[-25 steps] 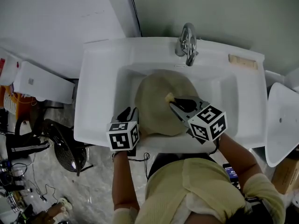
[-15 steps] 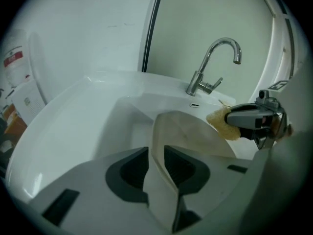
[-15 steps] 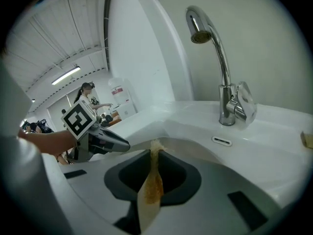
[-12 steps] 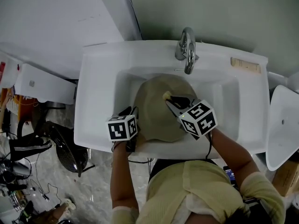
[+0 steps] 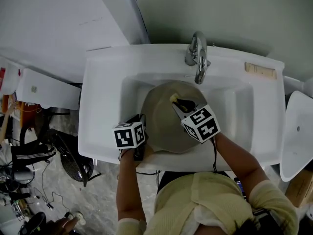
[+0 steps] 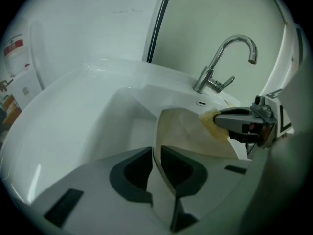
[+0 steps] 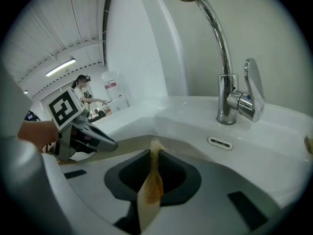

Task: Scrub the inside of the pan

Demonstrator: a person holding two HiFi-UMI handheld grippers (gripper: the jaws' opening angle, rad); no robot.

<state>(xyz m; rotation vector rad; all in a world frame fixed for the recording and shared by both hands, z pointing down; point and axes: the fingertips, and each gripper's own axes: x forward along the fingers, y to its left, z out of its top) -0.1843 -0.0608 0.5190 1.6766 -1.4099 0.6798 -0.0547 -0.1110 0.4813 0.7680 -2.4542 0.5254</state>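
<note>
A beige pan (image 5: 164, 124) lies tilted in the white sink (image 5: 105, 97), under the tap. My left gripper (image 5: 141, 125) is at the pan's left side, shut on its thin rim (image 6: 155, 153), which runs between the jaws. Over the pan's inside, my right gripper (image 5: 178, 103) is shut on a yellow sponge (image 5: 173, 98) that touches the pan's far part. In the left gripper view the sponge (image 6: 211, 122) sticks out of the right gripper's jaws against the pan (image 6: 188, 131). In the right gripper view the sponge (image 7: 151, 182) is pinched edge-on between the jaws.
A chrome tap (image 5: 198, 55) arches over the basin's back; its overflow slot (image 7: 220, 142) is below it. A small tan block (image 5: 260, 70) lies on the sink's right ledge. A white basin-like object (image 5: 296, 131) stands at the right. Cables and gear litter the floor at left.
My right gripper has shifted left and a little farther over the pan, carrying the sponge. My left gripper still holds the rim in the same place.
</note>
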